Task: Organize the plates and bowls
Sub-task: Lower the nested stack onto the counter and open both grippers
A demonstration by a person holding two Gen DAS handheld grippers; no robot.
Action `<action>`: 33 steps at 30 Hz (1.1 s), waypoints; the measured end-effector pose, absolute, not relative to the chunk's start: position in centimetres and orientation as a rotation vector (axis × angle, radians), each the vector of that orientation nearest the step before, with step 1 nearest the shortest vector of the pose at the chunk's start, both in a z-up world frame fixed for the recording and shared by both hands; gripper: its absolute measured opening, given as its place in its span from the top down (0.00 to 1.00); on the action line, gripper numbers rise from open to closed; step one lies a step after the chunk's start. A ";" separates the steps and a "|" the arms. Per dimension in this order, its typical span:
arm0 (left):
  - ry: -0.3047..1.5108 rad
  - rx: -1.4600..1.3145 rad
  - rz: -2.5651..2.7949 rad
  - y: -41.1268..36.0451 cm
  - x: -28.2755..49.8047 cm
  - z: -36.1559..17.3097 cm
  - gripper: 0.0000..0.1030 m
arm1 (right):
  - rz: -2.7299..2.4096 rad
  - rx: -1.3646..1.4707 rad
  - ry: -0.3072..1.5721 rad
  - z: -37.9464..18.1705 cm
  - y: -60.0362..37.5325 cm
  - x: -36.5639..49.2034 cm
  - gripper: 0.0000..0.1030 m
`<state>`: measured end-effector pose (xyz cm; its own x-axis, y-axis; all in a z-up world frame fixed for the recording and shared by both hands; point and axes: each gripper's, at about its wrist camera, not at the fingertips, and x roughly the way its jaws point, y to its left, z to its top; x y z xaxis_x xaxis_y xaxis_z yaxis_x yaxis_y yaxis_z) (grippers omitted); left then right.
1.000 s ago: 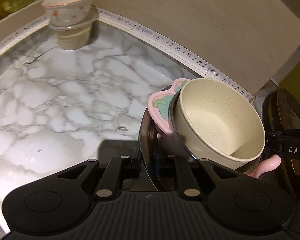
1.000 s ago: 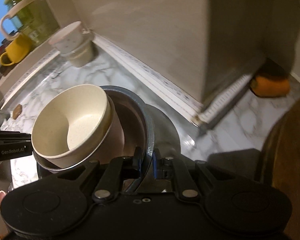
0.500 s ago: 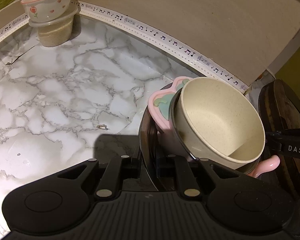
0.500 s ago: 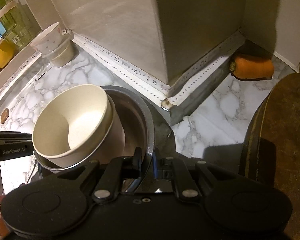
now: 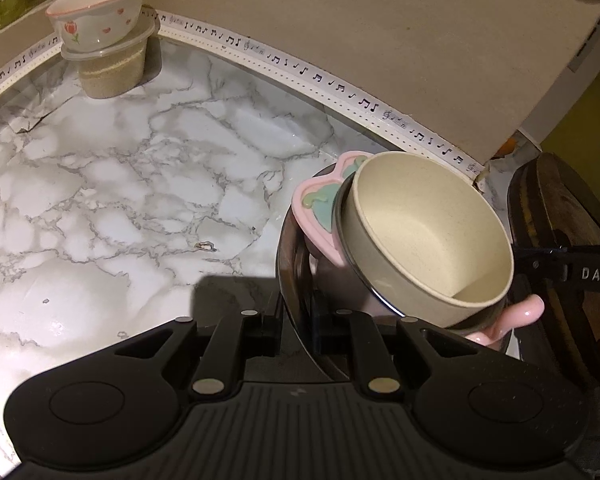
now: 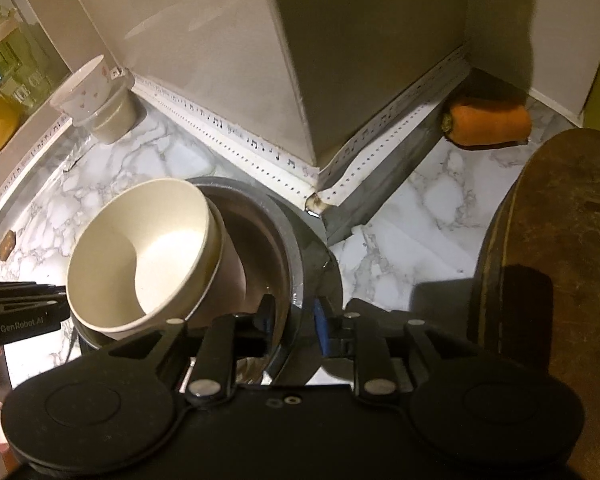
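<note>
The left gripper (image 5: 296, 316) has its jaws clamped on the rim of the dark round metal bowl (image 6: 288, 240). The right gripper (image 6: 294, 312) jaws are opening astride the opposite rim. A tilted cream speckled bowl (image 5: 428, 232) sits inside, above the marble surface (image 5: 120, 200).

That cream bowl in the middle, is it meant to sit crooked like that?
It does look askew: the cream bowl leans steeply to one side inside the dark plate instead of sitting flat, with a pink dish wedged beneath it. A carrot lying in the counter's far corner also seems out of place.
</note>
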<state>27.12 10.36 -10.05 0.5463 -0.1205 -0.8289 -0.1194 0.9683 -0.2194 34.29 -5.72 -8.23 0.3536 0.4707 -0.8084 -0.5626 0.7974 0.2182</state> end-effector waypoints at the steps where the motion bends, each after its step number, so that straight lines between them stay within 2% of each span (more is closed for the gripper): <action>1: 0.995 -0.263 -0.001 10.3 27.0 -10.0 0.86 | 0.667 -0.102 1.002 -8.0 -5.9 34.2 0.76; 6: 0.977 -0.269 0.004 11.0 26.4 -9.8 0.75 | 0.660 -0.099 0.967 -6.7 -6.7 33.2 0.75; 17: 0.957 -0.293 0.012 12.0 26.1 -9.8 0.75 | 0.669 -0.131 0.884 -2.6 -9.2 27.2 0.69; 28: 0.890 -0.260 -0.013 12.1 21.6 -5.9 0.75 | 0.661 -0.119 0.841 -2.1 -10.5 24.4 0.61; 32: 0.851 -0.242 -0.012 12.3 19.5 -4.4 0.74 | 0.680 -0.121 0.810 -1.5 -11.5 23.4 0.48; 33: 0.842 -0.240 -0.014 12.2 19.1 -4.1 0.73 | 0.681 -0.123 0.798 -1.4 -11.6 23.2 0.47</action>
